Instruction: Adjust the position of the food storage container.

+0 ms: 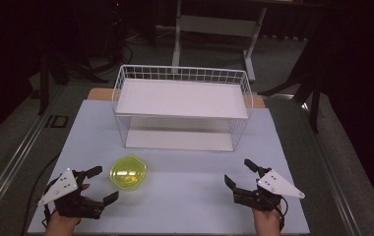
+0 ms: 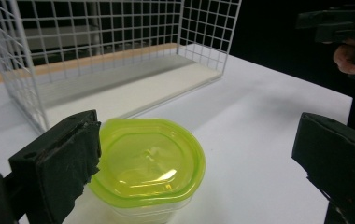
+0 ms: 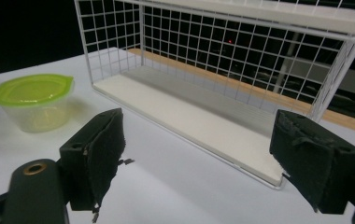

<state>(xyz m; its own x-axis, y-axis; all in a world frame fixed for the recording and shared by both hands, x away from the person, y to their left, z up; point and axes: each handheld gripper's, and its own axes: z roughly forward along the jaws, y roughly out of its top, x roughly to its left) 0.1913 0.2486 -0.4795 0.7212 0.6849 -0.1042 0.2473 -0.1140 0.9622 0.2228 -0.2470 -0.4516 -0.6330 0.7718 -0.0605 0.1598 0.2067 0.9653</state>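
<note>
Black foam pads face each other across a wide gap on the left gripper (image 1: 101, 184), which sits at the lower left of the high view with nothing between its jaws. In the left gripper view those jaws stand spread at the bottom corners, and the small clear plastic container with a lime-green snap-on lid (image 2: 148, 167) lies just beyond and beside the left pad, close but, as far as I can tell, not pressed. In the high view the container (image 1: 128, 172) rests on the white tabletop (image 1: 190, 196) in the lower left-centre, just right of that gripper.

The right gripper (image 1: 240, 173) sits at the lower right of the high view, its jaws likewise released and empty; in the right gripper view its dark pads frame bare table, with the container (image 3: 33, 101) well apart at the upper left.

Beyond both tools, in the upper middle of the high view, stands a white wire-grid rack with two flat white shelves (image 1: 182, 105), both shelves bare.

Judging by this layout, the work is at its very start: the container is still on the table, ungrasped, and the left gripper looks poised to take it. The grasp, the lift and any placement, probably onto the rack, all appear to remain.
</note>
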